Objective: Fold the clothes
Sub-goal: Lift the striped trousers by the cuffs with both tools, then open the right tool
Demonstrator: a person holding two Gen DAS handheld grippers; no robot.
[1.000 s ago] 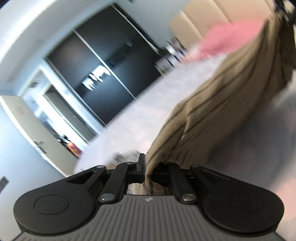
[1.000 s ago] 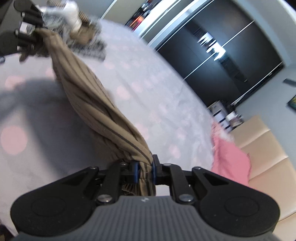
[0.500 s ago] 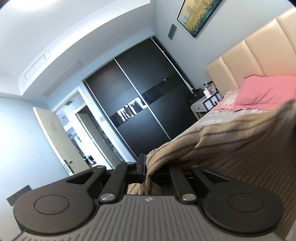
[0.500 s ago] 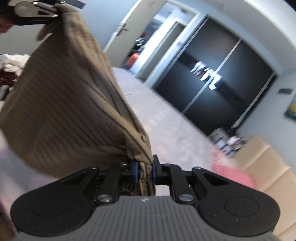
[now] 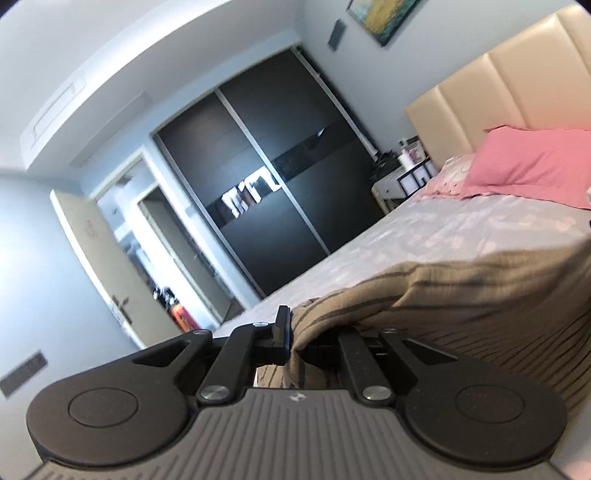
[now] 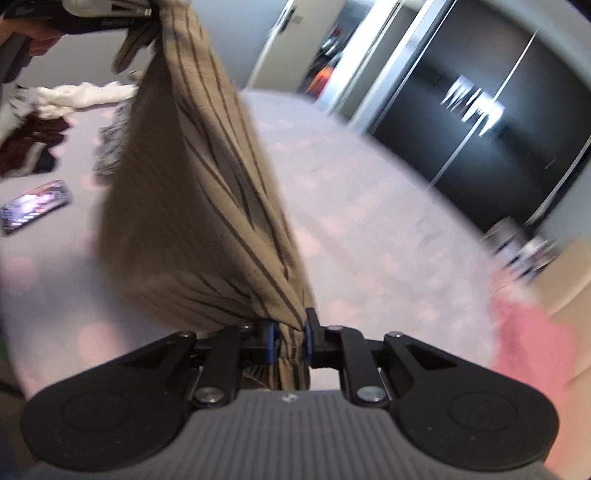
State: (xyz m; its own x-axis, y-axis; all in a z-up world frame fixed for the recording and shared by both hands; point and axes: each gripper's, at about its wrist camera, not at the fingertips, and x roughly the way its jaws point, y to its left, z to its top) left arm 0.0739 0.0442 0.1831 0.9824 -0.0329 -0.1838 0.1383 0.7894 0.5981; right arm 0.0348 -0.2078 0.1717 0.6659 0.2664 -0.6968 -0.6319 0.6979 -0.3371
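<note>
A tan garment with dark stripes (image 6: 192,206) hangs stretched between both grippers above the bed. In the right wrist view my right gripper (image 6: 288,339) is shut on a bunched lower corner of it. The cloth rises from there to the top left, where my left gripper (image 6: 110,18) pinches the other end beside a person's hand (image 6: 37,37). In the left wrist view my left gripper (image 5: 295,332) is shut on the garment's edge (image 5: 480,295), which runs off to the right. The cloth hides its right finger.
The bed (image 5: 461,236) has a grey sheet with pink dots, a pink pillow (image 5: 535,166) and a beige headboard (image 5: 517,85). A phone (image 6: 35,206), white clothes (image 6: 81,94) and dark red clothes (image 6: 33,144) lie on it. A black wardrobe (image 5: 277,184) stands behind.
The left gripper has lifted its end of the garment, which went from a twisted rope to a hanging sheet. The right gripper has swung sideways and tilted down, still gripping.
</note>
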